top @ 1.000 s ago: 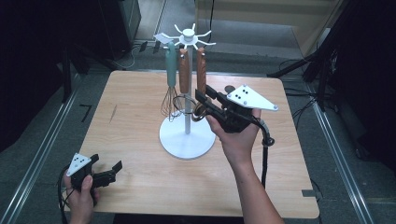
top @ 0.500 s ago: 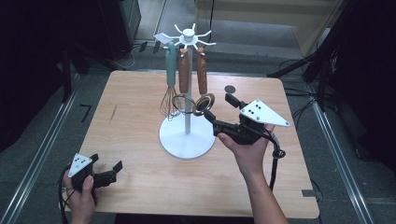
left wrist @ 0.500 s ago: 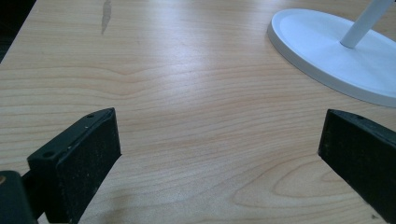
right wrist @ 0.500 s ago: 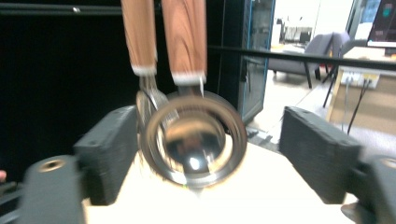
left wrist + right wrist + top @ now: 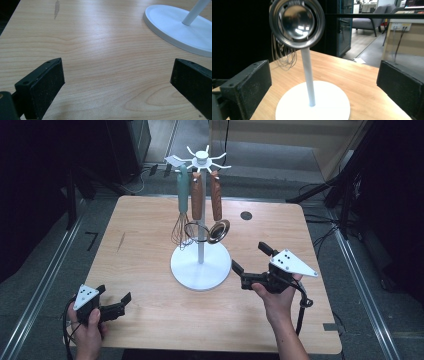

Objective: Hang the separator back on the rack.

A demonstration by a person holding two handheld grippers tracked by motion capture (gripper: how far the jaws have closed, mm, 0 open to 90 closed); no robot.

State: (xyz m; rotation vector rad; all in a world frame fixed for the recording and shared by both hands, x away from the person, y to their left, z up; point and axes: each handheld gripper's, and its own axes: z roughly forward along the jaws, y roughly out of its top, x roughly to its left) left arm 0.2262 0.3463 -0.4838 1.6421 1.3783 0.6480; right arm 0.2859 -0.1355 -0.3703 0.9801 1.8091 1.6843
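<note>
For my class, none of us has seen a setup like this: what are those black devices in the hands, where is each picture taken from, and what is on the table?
A person sits at a wooden table and holds a hand tool in each hand. Each tool has two black jaws for picking things up.

The high view looks down from above. The left gripper rests near the table's front left corner. The right gripper sits just right of a white stand.

The other two pictures come from small cameras that ride on the tools and look out between their jaws.

From the stand's top hang a whisk with a green handle and two wooden-handled utensils; the right-hand one ends in a round metal cup.

Both pairs of jaws are open and hold nothing. The right pair has just been opening.
</note>
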